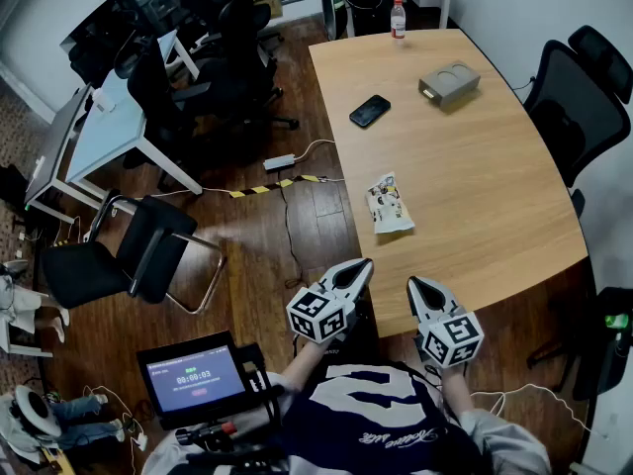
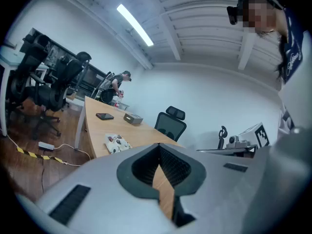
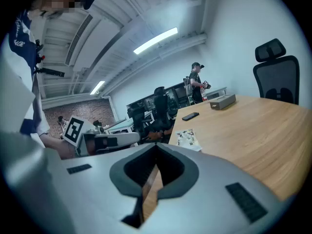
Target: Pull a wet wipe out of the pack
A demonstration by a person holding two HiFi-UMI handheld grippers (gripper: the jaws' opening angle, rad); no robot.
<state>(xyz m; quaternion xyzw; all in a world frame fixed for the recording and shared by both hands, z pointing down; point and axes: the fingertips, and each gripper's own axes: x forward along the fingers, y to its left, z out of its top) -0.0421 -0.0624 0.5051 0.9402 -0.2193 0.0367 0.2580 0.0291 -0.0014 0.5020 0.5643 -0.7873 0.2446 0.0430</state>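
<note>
From the head view: shows the wet wipe pack (image 1: 389,204) lying flat on the wooden worktop (image 1: 495,186), close to its left edge and well apart from both grippers. Shows also the left gripper (image 1: 364,264) and the right gripper (image 1: 413,283) held side by side over the near edge of the worktop, pointing toward the pack and touching nothing. Farther along the worktop: a phone (image 1: 369,110), a grey box (image 1: 448,82) and a bottle (image 1: 398,18), none of them in the way. From the left gripper view: looks along jaws brought together at the tips, with nothing clamped and only wood visible through the hollow between the pads; finds the pack (image 2: 117,142) ahead and somewhat to the left. From the right gripper view: again jaws closed tip to tip on nothing, with the pack (image 3: 187,138) ahead and a little to the right. Seems to be the approach step, with no wipe drawn yet. Probably calls next for parting the jaws, reaching forward, pressing the pack down with one gripper and pinching the first wipe at the opening with the other. Cannot tell from here whether the flap is open.
</note>
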